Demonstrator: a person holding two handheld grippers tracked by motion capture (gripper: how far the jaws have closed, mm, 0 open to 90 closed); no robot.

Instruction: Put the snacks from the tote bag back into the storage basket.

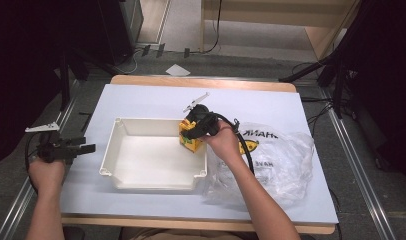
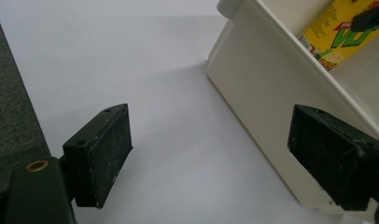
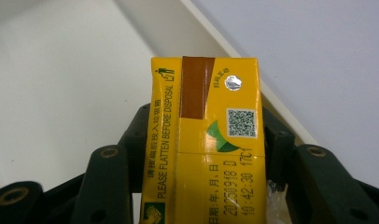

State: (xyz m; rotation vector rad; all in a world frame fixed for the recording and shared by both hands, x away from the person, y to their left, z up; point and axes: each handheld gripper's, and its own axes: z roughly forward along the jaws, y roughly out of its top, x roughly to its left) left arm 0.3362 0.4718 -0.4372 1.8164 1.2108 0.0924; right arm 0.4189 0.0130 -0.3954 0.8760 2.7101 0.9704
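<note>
A yellow drink carton (image 1: pixel 190 143) with green print is at the far right corner of the white plastic tray (image 1: pixel 151 156). My right gripper (image 1: pixel 192 131) is shut on it. In the right gripper view the carton (image 3: pixel 206 154) fills the gap between the two jaws, above the tray's floor (image 3: pixel 61 70) and wall. I cannot tell whether it touches the tray bottom. My left gripper (image 1: pixel 90 148) is held level at the table's left edge, open and holding nothing. In its own view, the left gripper (image 2: pixel 215 149) points past the tray's outer wall (image 2: pixel 262 93), with the carton (image 2: pixel 337 32) behind that wall.
A crumpled clear plastic bag (image 1: pixel 283 162) with printed lettering lies right of the tray, under the right forearm. The table (image 1: pixel 141 100) has a pale blue-white cover. Dark stands and cables line both sides of the table on the floor.
</note>
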